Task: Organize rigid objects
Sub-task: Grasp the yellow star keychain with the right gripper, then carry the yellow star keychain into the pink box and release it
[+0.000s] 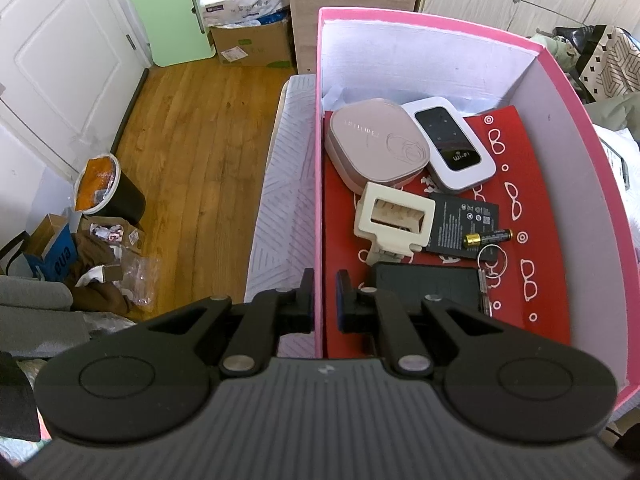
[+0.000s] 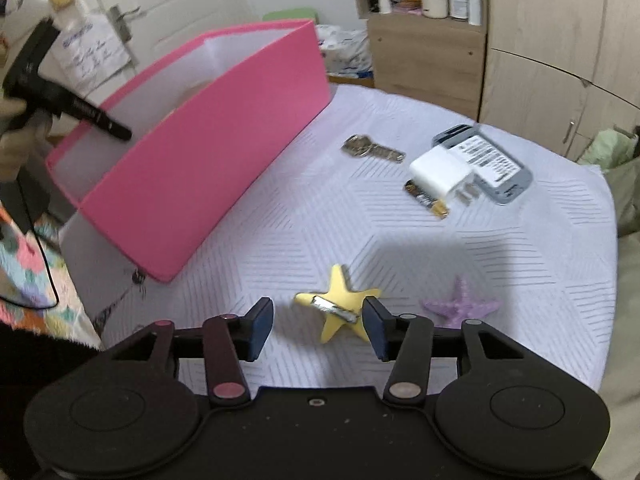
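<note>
My left gripper is shut on the left wall of the pink box. Inside lie a beige case, a white Wi-Fi device, a cream clip, a black battery pack, an AA battery and a black block on red paper. My right gripper is open above the bed, its fingers on either side of a yellow star. A purple starfish lies to its right. The pink box stands at the left, with my left gripper on its wall.
On the white bedspread lie a key, a white charger, a battery and a grey device. A wooden cupboard stands behind. Beside the bed are wooden floor and a bin.
</note>
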